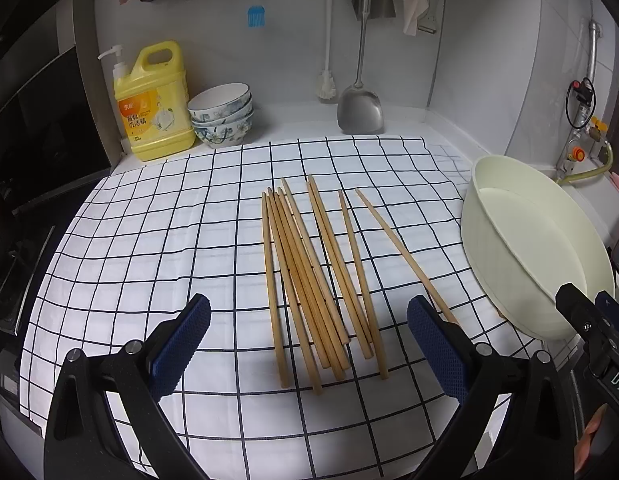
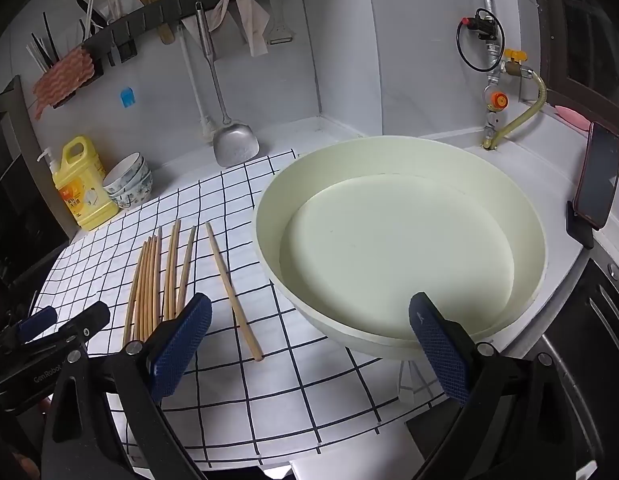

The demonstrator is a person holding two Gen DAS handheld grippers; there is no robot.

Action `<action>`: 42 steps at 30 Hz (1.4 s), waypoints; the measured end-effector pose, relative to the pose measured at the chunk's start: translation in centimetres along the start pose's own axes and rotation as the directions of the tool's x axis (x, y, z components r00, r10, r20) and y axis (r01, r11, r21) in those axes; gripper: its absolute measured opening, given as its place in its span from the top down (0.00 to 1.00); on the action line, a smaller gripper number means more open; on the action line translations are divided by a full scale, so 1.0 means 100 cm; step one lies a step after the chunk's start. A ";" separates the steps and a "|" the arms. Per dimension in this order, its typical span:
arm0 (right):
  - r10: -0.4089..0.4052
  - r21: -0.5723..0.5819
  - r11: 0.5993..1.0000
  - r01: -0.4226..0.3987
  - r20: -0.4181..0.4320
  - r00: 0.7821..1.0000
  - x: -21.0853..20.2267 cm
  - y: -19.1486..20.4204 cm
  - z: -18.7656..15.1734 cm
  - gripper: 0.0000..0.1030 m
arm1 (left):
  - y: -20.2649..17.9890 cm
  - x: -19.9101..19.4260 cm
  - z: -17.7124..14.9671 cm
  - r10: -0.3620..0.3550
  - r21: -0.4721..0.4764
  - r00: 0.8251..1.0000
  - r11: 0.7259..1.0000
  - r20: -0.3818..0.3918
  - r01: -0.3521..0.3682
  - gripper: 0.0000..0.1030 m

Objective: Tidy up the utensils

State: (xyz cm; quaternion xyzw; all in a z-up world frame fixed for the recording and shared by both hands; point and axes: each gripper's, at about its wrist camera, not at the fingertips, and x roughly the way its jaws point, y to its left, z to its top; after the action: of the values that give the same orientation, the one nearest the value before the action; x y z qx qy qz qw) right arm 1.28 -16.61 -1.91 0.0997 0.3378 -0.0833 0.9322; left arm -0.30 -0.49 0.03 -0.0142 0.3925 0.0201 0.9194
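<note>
Task looks barely begun or not begun: all the chopsticks (image 1: 313,280) lie loose on the checked cloth (image 1: 149,240) that covers the middle of the worktop (image 1: 301,120), none in either gripper and none in the basin (image 2: 405,248). Roughly ten sticks, lengthways front to back, a tight overlapping bunch on the left, a pair beside it, then two singles fanning toward the basin; the outermost single (image 2: 233,292) lies apart from the rest, near the basin wall but not touching as far as I can tell. Basin sits at the right edge of the worktop, partly on the cloth, inside bare, looks empty. Left gripper (image 1: 309,344) hovers above the front edge of the cloth, jaws spread wide, holding nothing, near ends of the chopsticks lying between the pads in view. Right gripper (image 2: 309,344) is also wide open and empty, aimed at the near rim of the basin with the lone stick just off its left pad. Back-left corner holds a yellow detergent jug (image 1: 155,104) and stacked bowls (image 1: 221,116); a metal spatula (image 1: 359,108) hangs from the wall rail by the back edge. Where the sticks should end up isn't shown outright; my guess is gather and align them, maybe into the basin. So all of it is left: collect, square up, place.
</note>
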 end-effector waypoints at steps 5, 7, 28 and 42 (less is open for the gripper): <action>-0.001 0.000 1.000 0.001 -0.001 1.000 0.000 0.000 -0.001 0.08 | 0.001 0.001 -0.001 -0.004 -0.002 1.000 1.000 -0.004 0.004 0.06; -0.001 0.001 1.000 0.001 -0.003 1.000 0.001 0.000 0.000 0.08 | 0.001 0.002 -0.001 -0.004 -0.001 1.000 1.000 -0.005 0.004 0.06; 0.004 -0.001 1.000 -0.004 -0.004 1.000 0.001 0.001 -0.001 0.08 | 0.000 0.003 -0.001 -0.008 -0.004 1.000 1.000 -0.011 0.008 0.06; 0.006 0.000 1.000 -0.006 -0.006 1.000 0.001 0.002 -0.001 0.08 | -0.002 0.001 0.000 -0.010 -0.001 1.000 1.000 -0.011 0.010 0.06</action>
State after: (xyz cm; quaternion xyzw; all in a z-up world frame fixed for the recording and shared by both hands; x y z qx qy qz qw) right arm 1.38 -16.46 -2.02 0.1009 0.3401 -0.0799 0.9315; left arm -0.21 -0.71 -0.08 -0.0165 0.3975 0.0157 0.9173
